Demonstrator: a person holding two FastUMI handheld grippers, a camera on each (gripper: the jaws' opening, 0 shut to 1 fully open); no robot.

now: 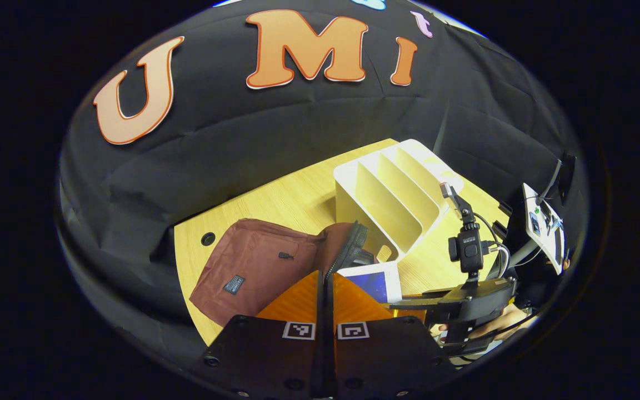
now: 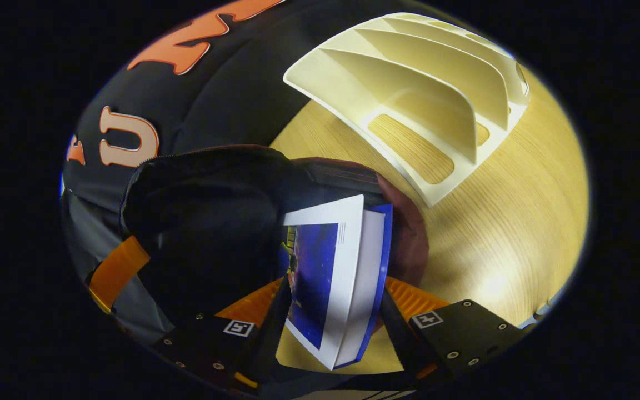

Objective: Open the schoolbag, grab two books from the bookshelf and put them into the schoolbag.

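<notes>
— Two claws busy? From the left, please.

— Furthest left: schoolbag (image 1: 253, 266), flat on its side, mouth turned rightward. Next along: left claw (image 1: 325, 289), pinched narrow on the rim of that mouth and, by the look of it, lifting the flap to keep it agape.

— And the book?

— Just right of that rim: book (image 1: 373, 280), far end already nosing into the dark opening. Clamped across its thickness by the right claw (image 2: 334, 289), one finger on each cover, spine side toward the right finger.

— Long axis?

— Straight ahead of the right claw, pointing into the mouth. Seems to need only a push forward along that line, then letting go. Clearly the nearer arm for it; better to keep the left one on the rim.

— Risk?

— Possibly a corner snagging on the zip edge if the flap sags.

— Further right?

— Bookshelf (image 1: 386, 200) just behind the bag's mouth, slots bare, so probably the second book. Cannot tell whether the first already sits inside. Beyond it, a hand (image 1: 498, 322) under the right claw's body.

— Surface and room?

— Pale wood-grain worktop (image 2: 509, 222), smooth, open on the right. Behind, black cloth wall (image 1: 242, 139), creased, close around the back edge.
</notes>
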